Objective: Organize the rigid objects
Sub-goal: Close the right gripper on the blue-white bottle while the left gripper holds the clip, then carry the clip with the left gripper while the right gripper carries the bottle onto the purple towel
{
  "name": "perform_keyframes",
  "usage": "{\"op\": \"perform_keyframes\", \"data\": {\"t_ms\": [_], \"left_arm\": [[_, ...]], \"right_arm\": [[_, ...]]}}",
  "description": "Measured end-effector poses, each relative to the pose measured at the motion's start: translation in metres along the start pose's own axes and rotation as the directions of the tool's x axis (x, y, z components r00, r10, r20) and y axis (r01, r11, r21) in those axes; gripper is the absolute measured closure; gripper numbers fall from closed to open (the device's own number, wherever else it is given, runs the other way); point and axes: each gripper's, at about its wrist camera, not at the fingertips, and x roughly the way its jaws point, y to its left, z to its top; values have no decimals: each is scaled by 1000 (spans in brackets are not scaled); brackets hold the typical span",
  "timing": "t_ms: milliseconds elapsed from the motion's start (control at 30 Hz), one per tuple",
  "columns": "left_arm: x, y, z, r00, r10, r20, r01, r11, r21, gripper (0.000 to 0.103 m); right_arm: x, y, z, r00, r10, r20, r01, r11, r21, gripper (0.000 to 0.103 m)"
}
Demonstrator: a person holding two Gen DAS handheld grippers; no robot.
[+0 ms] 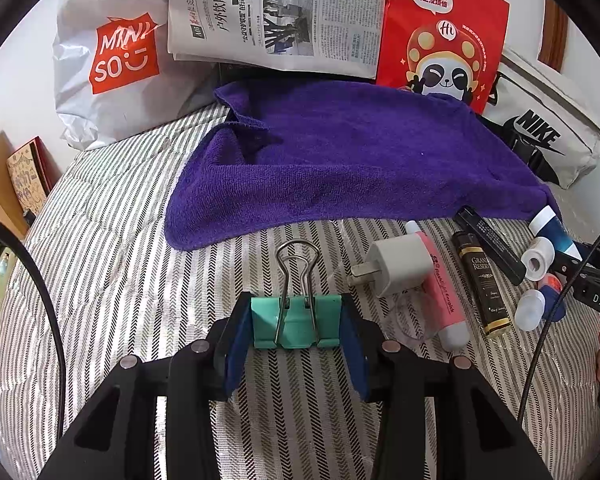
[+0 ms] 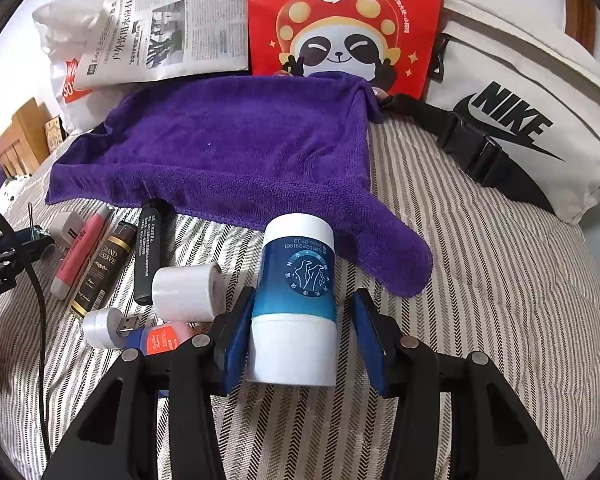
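**Both tools loaded over the striped bed**

I am holding the left tool [image 1: 296, 330] clamped on a green binder clip [image 1: 296, 322], its blue pads pressing the clip's two ends, the wire handles pointing away from me toward the purple towel [image 1: 340, 160]. The clip is sitting low over the striped bed cover [image 1: 112, 240], near the middle of the bed.

With the right tool [image 2: 296, 342] I am gripping a blue-and-white bottle [image 2: 294, 304] lengthwise; the left pad is pressing its side, and the right pad looks a touch off it, so I cannot tell how firm the hold is. The bottle's far cap is lying just short of the towel's drooping corner.

Between the two tools the rest of the things are lying in a loose row on the cover: a white charger plug [image 1: 396, 266], a pink tube [image 1: 440, 288], a dark bottle with gold lettering [image 1: 480, 284], a black stick [image 1: 492, 244], a white roll of tape [image 2: 188, 292] and a small white USB plug [image 2: 108, 326].

Along the far edge of the bed a newspaper [image 1: 276, 16], a red paper bag [image 1: 444, 32], a white shopping bag [image 1: 108, 68] and a white waist bag [image 2: 532, 120] are leaning.
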Motion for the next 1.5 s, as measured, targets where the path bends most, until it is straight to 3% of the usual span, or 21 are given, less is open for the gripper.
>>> {"op": "perform_keyframes", "data": {"t_ms": [133,200,400,567,733,1067,1300,1500], "left_arm": [[0,0,0,1000,3,0,-3,1000,0,63],[0,-1,0,1000,7,0,-7,1000,2,64],[-3,-1,-1,1000,14,0,-14,1000,-12,64],[-14,0,-4,1000,4,-3,-4,999,-48,64],[-26,-7,3,999,37,-2,-37,999,-9,64],[-35,3,56,999,-18,45,21,997,-67,64],[-16,15,118,994,-62,92,72,991,-112,64],[16,14,158,995,-43,86,52,993,-110,64]], "right_arm": [[1,0,2,1000,0,0,0,1000,0,55],[-1,2,3,1000,13,4,-13,1000,-13,66],[-1,1,13,998,49,-30,-50,998,-42,66],[-27,-8,16,995,95,17,-95,995,-23,66],[-43,-11,29,994,107,30,-106,994,-31,66],[-41,-5,74,991,112,74,-108,992,-60,66],[-20,3,127,992,88,89,-82,994,-68,66],[10,12,170,994,75,78,-68,994,-86,66]]}}
